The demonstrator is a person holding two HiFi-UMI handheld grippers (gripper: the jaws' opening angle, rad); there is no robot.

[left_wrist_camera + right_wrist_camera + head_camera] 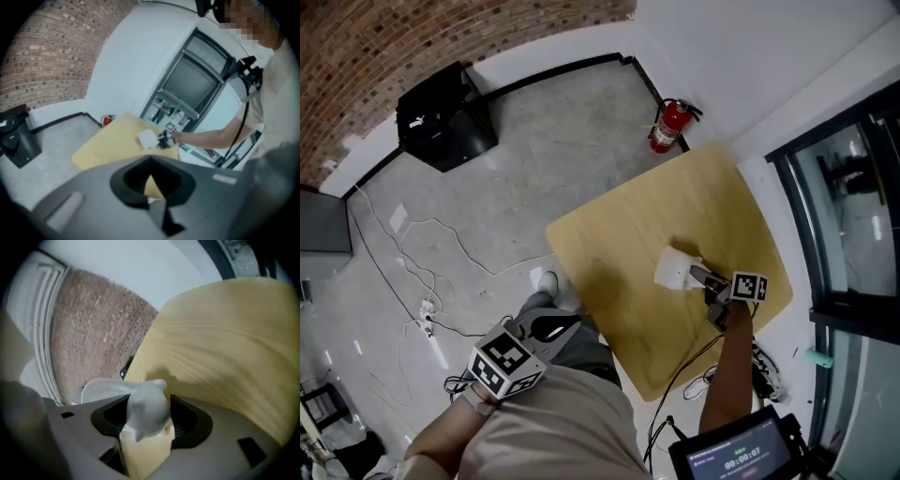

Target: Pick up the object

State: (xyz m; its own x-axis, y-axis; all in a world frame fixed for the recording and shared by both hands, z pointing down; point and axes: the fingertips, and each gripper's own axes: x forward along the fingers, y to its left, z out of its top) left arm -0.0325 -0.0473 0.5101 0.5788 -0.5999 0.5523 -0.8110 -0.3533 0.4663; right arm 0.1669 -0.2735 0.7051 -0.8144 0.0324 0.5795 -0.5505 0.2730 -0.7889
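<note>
Head view, from the left: the left hand-held gripper (546, 330) hangs by the person's lap, off the worktop (614, 234) and well apart from the white object (677, 270). In its own view its jaws are drawn together on nothing. Further right, the object sits near the worktop's far right edge, its length running out leftward from the right hand-held gripper (701, 277). The right gripper view shows that hand-held gripper's jaws closed on the object's near end, one black pad on each side. Whether the object rests on the wood or is lifted off it, I cannot tell. The lift seems to belong to the right arm alone.
</note>
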